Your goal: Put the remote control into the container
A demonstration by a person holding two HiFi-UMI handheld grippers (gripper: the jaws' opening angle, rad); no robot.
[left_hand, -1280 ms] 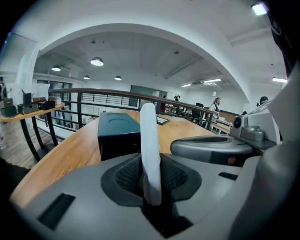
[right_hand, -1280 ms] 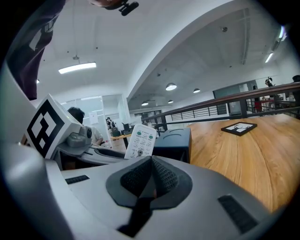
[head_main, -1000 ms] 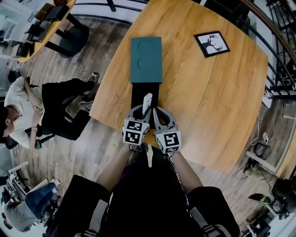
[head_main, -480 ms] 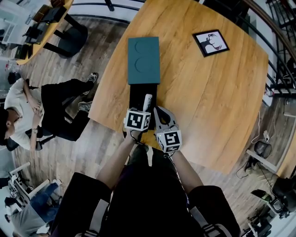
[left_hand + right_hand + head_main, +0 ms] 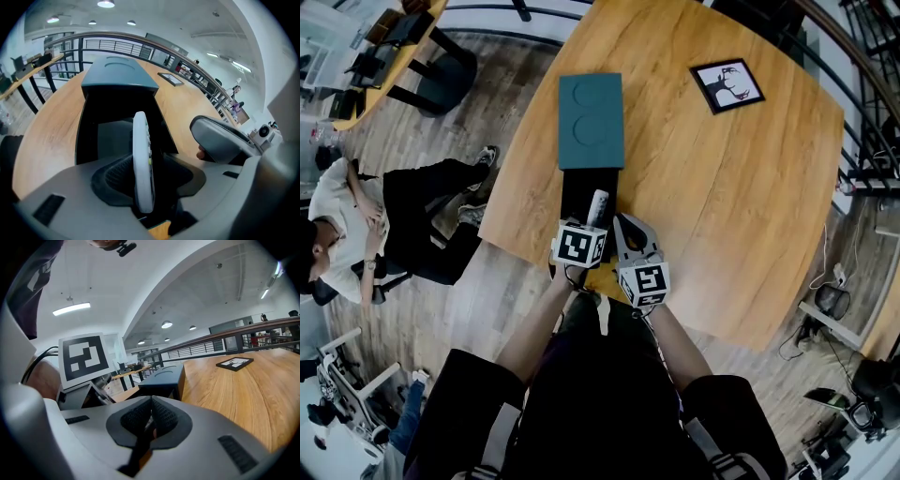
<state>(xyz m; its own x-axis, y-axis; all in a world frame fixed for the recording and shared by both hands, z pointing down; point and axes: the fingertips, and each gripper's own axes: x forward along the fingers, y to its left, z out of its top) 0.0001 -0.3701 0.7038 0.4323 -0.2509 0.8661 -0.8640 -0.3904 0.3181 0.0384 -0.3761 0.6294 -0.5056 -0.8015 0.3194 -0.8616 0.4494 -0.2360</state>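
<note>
Remote control (image 5: 598, 203) at the container (image 5: 579, 186), left tongs (image 5: 592, 221) letting go.
Head view: the remote reaches from the left tongs over the open black container; right tongs (image 5: 625, 225) just beside, at the table (image 5: 722, 197) edge. Left gripper view: jaws opening, remote on edge between them. Right gripper view: clenched, empty.

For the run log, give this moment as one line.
left gripper: jaws opening, remote control between them | right gripper: shut, empty | container: open
</note>
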